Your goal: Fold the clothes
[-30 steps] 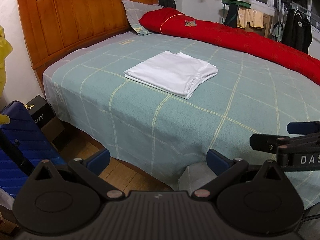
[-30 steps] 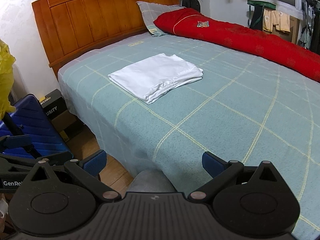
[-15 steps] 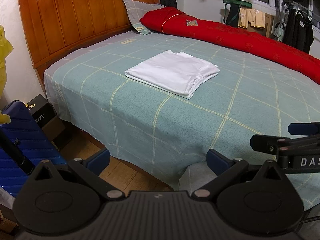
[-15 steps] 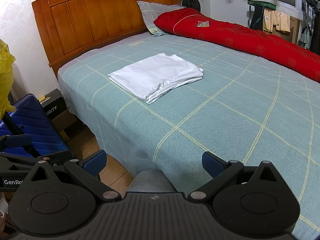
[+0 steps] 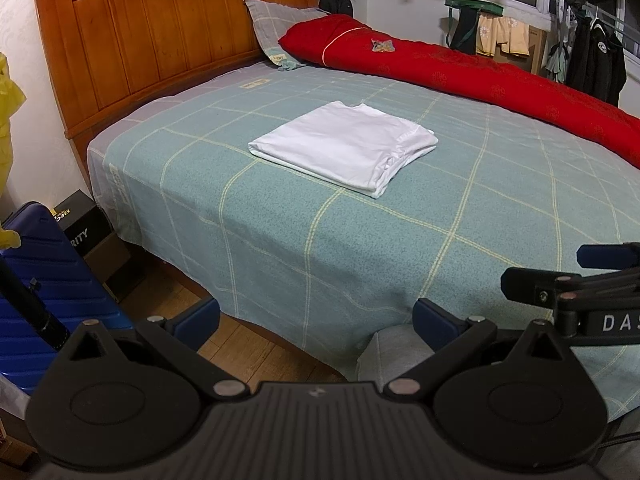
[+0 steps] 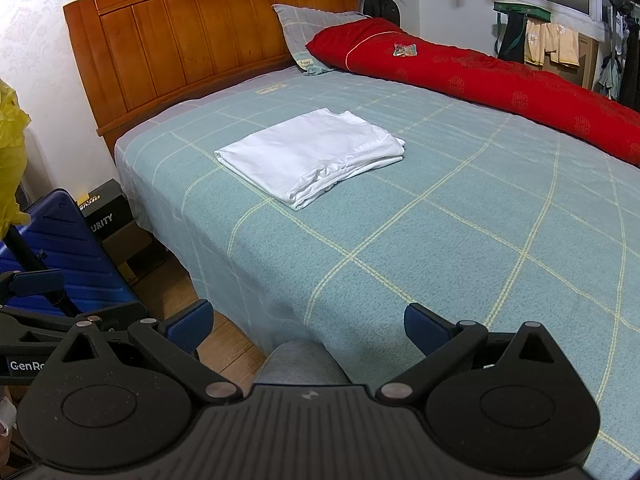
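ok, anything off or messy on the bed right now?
Nothing stands out. The white garment lies folded flat on the green blanket, red quilt along the far side. Both grippers are open and empty.

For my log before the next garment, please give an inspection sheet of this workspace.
Surface: bed with green checked cover, mostly bare.
Job's things: white garment folded, lying flat mid-bed.
Clutter: red quilt along far side; pillow at headboard.
Grippers: left gripper and right gripper both held off the near bed edge, jaws open, holding nothing.
Cables: nothing seen.
Surroundings: blue suitcase and box on floor; clothes hanging at back.
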The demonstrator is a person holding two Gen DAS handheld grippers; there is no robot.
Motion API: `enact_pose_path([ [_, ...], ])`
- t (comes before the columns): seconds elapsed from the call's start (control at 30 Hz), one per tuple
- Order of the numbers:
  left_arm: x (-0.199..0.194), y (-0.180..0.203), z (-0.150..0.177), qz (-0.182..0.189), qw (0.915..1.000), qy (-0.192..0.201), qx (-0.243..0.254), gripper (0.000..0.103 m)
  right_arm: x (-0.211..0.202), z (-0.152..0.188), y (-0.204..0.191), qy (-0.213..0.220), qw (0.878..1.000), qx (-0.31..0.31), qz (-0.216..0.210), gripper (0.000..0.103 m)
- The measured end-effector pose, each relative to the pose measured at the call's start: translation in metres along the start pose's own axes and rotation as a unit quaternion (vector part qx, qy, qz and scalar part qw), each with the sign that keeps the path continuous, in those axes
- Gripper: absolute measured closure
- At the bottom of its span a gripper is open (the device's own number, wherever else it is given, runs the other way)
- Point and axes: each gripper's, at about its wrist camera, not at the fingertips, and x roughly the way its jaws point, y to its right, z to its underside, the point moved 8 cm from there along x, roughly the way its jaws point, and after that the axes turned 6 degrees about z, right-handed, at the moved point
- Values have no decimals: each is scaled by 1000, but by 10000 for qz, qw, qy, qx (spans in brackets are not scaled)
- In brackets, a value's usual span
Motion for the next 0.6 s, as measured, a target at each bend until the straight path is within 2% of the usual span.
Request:
enact_pose_path([
  [0.6,0,2,0,-11,10000,-1,19,1,0,-2,1,16,10000,-26,5,0],
])
